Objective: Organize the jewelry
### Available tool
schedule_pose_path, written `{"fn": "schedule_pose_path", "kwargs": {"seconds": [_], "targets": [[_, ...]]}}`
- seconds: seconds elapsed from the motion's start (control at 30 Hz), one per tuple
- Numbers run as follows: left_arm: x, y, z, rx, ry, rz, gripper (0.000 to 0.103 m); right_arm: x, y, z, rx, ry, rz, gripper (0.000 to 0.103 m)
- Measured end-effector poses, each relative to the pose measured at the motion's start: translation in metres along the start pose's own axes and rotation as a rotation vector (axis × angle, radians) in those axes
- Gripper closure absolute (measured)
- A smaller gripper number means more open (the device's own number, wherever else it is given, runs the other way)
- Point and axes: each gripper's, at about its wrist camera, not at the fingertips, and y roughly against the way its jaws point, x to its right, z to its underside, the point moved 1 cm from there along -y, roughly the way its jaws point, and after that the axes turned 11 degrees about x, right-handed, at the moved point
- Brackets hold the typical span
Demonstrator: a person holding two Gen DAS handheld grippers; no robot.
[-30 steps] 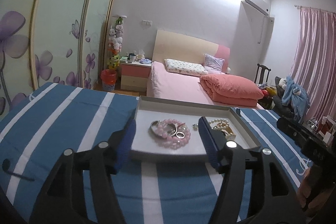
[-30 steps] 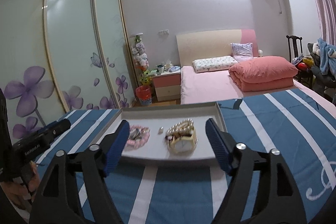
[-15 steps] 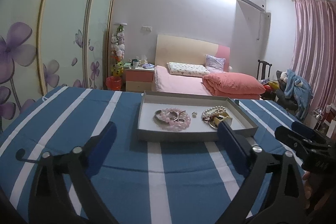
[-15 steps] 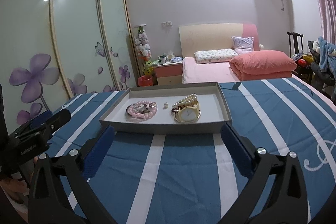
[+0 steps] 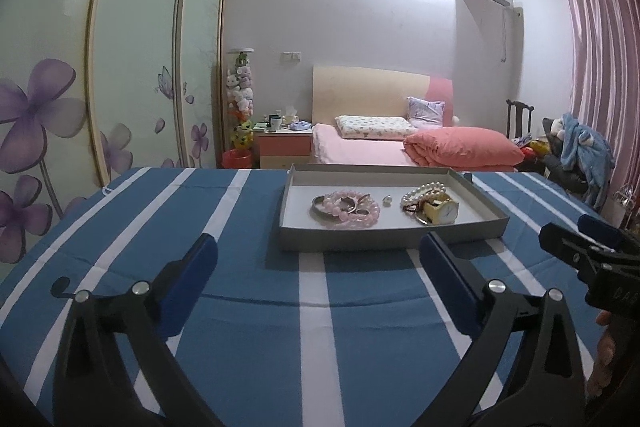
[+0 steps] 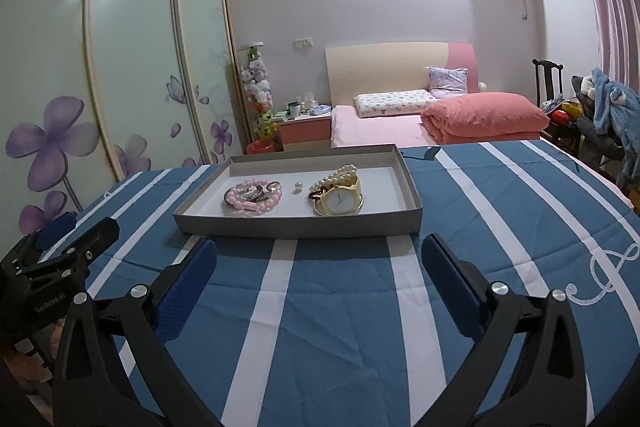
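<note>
**Both grippers wide open, jewelry lying in the tray**

The left gripper (image 5: 318, 269) has its two blue fingers spread far apart; nothing is between them but striped cloth; the right gripper (image 6: 319, 267) is spread just as wide, with nothing in it either; both sit low over the blue and white cloth (image 6: 352, 327), apart from the tray.

The grey tray (image 6: 304, 225) rests flat on the cloth, at 12 o'clock from each gripper; all the jewelry is inside it.

Inside the tray, in the right wrist view, the pink bead bracelet (image 6: 256, 197) lies at 9 o'clock, with some metal rings on top of it; a small pearl earring (image 6: 297, 187) sits alone in the middle; the gold watch (image 6: 340, 202) lies at 3 o'clock from the earring, touching the white pearl bracelet (image 6: 340, 175) just behind it.

In the left wrist view the right gripper shows at 3 o'clock; a pink bed (image 5: 360, 151) stands far off at 12 o'clock.
</note>
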Motion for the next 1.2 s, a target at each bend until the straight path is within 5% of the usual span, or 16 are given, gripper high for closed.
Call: {"fn": "schedule_pose_path", "kwargs": {"seconds": [1.2], "targets": [[-0.0020,-0.0065,0.0010,-0.025,0.009,-0.009,0.004,-0.0056,-0.0015,-0.0015,-0.006,0.003,-0.016,0.002]]}}
